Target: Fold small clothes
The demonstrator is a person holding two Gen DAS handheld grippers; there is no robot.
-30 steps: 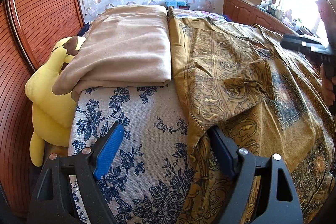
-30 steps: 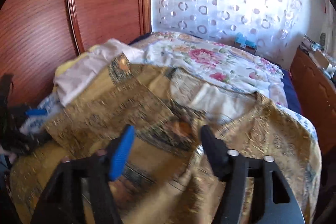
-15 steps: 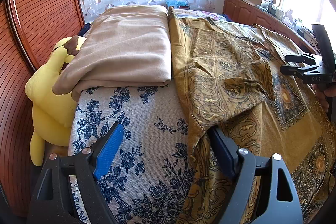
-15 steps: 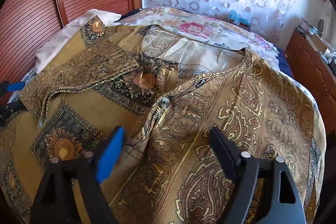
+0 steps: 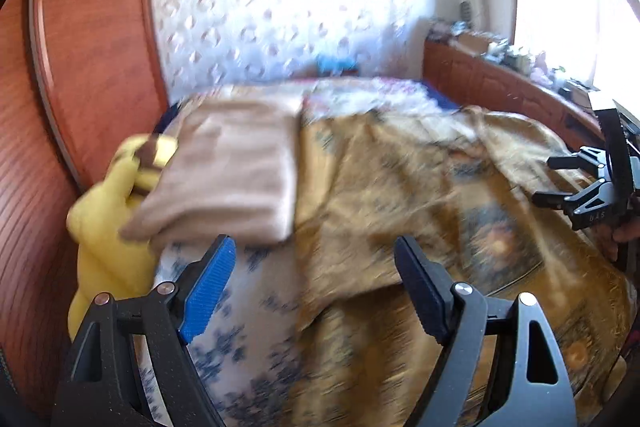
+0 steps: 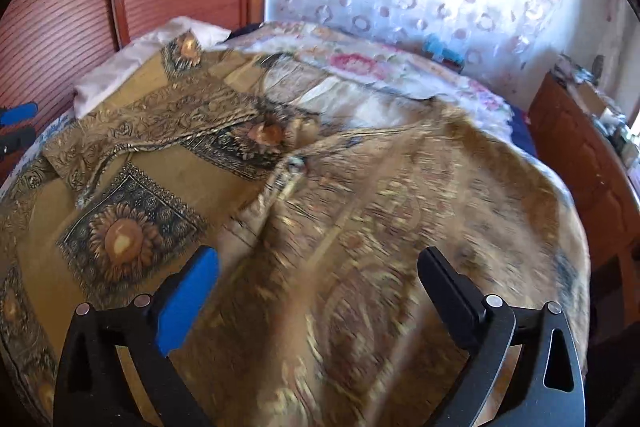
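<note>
Lying spread across the bed (image 5: 256, 359) with one sleeve (image 6: 152, 131) folded in, the gold patterned shirt (image 6: 360, 227) is awaiting most of its folding, as left tongs (image 5: 312, 291) and right tongs (image 6: 316, 299) are hovering apart, empty.

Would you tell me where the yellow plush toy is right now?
In the left wrist view, the yellow plush toy sits at the left, wedged between the wooden headboard and the folded beige blanket.

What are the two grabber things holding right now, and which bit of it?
Nothing. The left hand-held gripper and the right hand-held gripper both stand open above the gold patterned shirt, with no cloth pinched between their fingers.
</note>
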